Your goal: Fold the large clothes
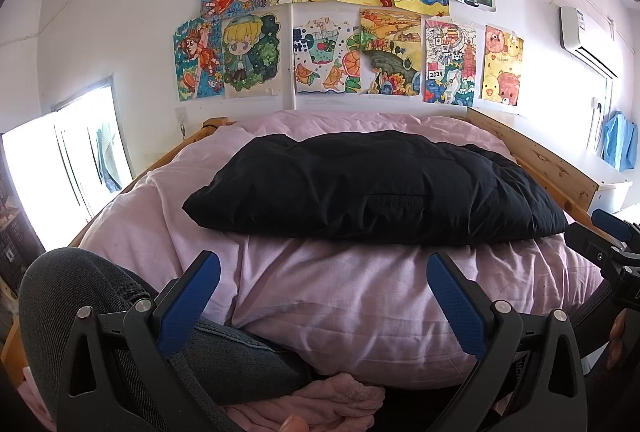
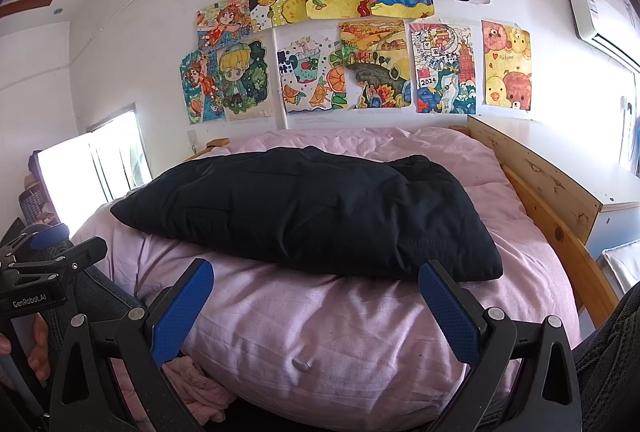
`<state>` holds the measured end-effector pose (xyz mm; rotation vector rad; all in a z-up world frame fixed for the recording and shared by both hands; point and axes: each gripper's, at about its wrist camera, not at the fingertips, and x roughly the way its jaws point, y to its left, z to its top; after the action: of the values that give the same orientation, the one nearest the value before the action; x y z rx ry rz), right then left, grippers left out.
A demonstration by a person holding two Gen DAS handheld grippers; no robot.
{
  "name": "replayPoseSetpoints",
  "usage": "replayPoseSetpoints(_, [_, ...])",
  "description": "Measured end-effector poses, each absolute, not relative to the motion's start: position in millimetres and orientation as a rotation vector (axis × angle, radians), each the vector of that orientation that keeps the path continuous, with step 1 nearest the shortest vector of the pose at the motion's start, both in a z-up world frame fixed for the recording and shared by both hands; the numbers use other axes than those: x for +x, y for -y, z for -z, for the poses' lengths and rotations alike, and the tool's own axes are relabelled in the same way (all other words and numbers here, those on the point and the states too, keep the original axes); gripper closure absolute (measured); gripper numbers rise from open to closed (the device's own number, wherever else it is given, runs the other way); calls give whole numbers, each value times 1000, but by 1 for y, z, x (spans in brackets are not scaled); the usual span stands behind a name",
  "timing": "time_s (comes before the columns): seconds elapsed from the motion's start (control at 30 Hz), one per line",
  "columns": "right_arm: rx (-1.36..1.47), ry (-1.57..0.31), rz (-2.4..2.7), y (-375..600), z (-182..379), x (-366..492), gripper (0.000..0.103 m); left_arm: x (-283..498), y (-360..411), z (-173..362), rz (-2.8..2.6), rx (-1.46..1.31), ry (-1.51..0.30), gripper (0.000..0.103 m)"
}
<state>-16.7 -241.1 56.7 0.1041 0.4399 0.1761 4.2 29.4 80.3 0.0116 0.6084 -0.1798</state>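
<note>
A folded black padded garment [image 1: 376, 188] is lying across a pink duvet [image 1: 360, 312] on a wooden-framed bed [image 1: 552, 168], beneath a wall of colourful drawings [image 1: 344, 20]. The left gripper [image 1: 323, 302] and right gripper [image 2: 316, 306] are hovering side by side at the near edge of the bed, short of the garment, jaws on both spread wide and gripping nothing. A person's knee in grey fabric [image 1: 80, 296] is showing at lower left, and an air conditioner [image 1: 588, 40] is hanging on the right wall
</note>
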Motion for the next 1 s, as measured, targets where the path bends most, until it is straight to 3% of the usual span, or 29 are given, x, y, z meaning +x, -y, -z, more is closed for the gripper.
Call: replayPoseSetpoints(1.0, [106,-440,-176,241,-57,-17,0,5,-34,-79,180,16,-606,2])
